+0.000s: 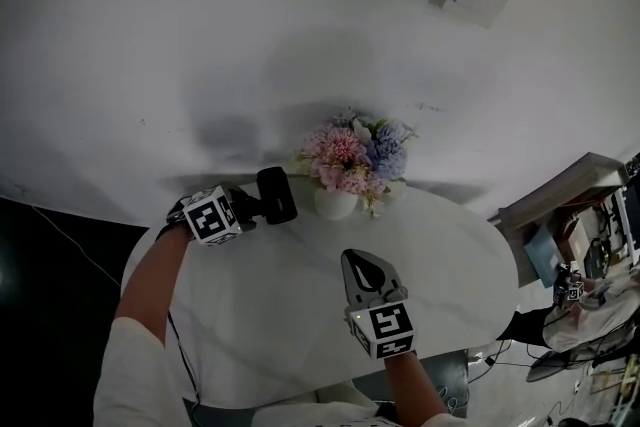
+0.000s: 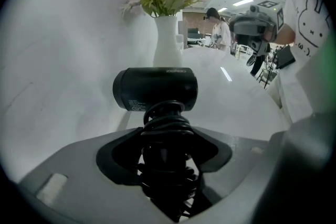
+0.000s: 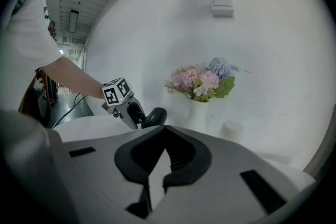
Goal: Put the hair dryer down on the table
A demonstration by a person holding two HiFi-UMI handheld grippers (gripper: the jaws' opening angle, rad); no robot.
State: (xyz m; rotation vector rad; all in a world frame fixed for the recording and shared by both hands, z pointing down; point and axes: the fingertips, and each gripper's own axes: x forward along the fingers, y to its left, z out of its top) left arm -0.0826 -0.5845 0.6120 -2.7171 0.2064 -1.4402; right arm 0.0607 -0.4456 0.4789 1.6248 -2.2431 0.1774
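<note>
L tool (image 1: 246,207) is clamped on the cord-wrapped handle of the black hair dryer (image 1: 276,195), held just above the tabletop (image 1: 290,315) near its far-left edge. Barrel lies crosswise to the jaws, w/ the white flower vase (image 1: 335,205) just beside. R tool (image 1: 364,265), pressed together & empty, is toward the near edge, farther off. Bare tabletop looks to lie below the dryer, so L lowers.

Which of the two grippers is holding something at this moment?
The left gripper: its jaws clamp the cord-wrapped handle of the black hair dryer. The right gripper is shut with nothing between its jaws.
</note>
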